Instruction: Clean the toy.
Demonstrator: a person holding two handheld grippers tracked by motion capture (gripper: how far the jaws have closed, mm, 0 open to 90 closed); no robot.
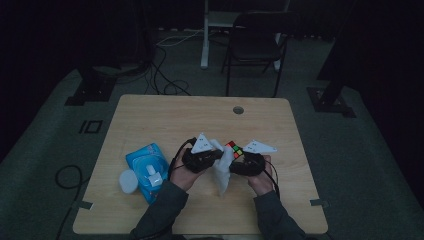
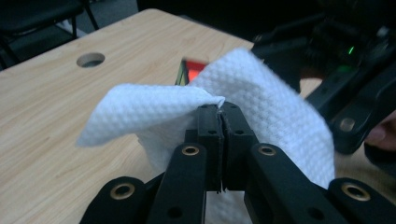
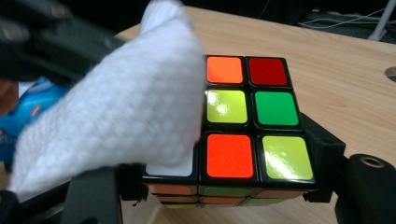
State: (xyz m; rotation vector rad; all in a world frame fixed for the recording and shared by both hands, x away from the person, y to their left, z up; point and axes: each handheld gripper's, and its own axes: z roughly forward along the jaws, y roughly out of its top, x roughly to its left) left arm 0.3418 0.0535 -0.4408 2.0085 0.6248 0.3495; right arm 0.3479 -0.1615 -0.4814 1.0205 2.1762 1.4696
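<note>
Black jaws of the left gripper [image 2: 220, 112] are pinched tight together on a white wipe [image 2: 261, 98], which drapes over the left column of the cube [image 3: 252, 121]. Right gripper [image 1: 248, 164] has its jaws clamped on that cube from both sides, holding it just above the table [image 1: 165, 112], around the middle. Off to the left sits a blue wipe pack [image 1: 145, 170] with a white cap [image 1: 128, 181] touching it.
</note>
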